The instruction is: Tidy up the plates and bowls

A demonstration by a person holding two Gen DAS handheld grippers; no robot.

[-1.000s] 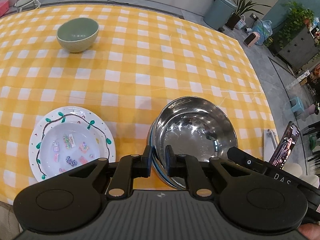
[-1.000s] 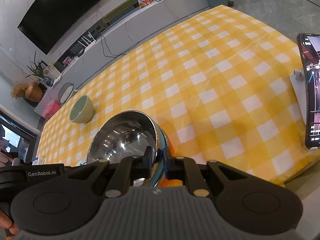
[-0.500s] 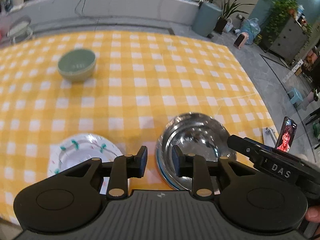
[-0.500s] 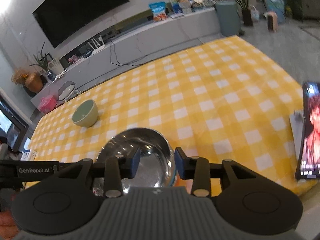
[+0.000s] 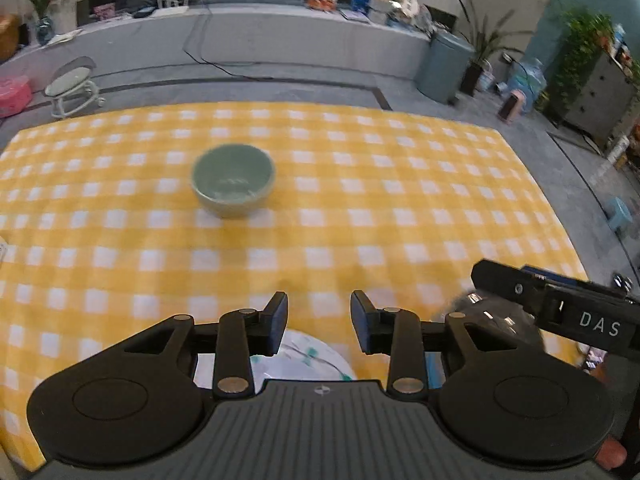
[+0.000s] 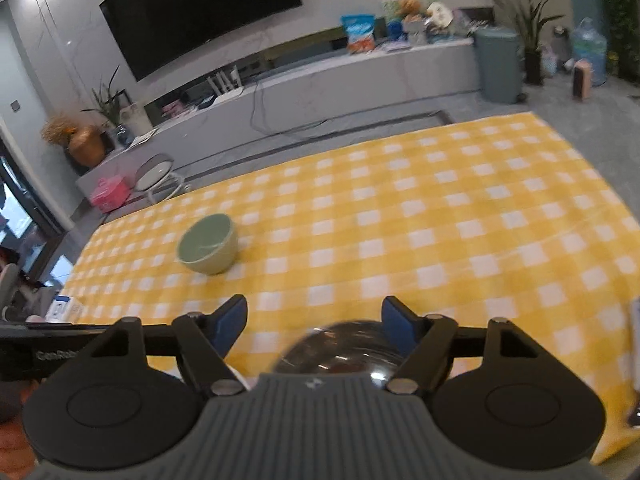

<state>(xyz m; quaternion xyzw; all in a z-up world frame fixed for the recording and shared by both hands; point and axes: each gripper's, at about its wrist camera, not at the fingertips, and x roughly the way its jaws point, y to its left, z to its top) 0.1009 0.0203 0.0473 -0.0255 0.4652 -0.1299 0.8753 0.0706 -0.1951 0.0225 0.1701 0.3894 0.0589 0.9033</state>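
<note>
A green bowl [image 5: 233, 179] stands alone on the yellow checked table, also in the right wrist view [image 6: 208, 249]. My left gripper [image 5: 319, 322] is open and empty, raised above the near table edge, with a white painted plate [image 5: 308, 364] partly hidden under it. My right gripper [image 6: 314, 328] is open and empty, with the steel bowl [image 6: 340, 350] just below its fingers. The steel bowl also shows at the right of the left wrist view [image 5: 492, 320], behind the other gripper's body.
The yellow checked tablecloth [image 5: 360, 208] covers the table. Beyond its far edge are a grey floor, a long low cabinet [image 6: 320, 80], a grey bin [image 5: 444, 66] and plants. A phone edge shows at the far right [image 6: 636, 344].
Both grippers opened and let go of the steel bowl, then lifted and tilted up. The left one swung left, so the plate now lies under it and the green bowl ahead.
</note>
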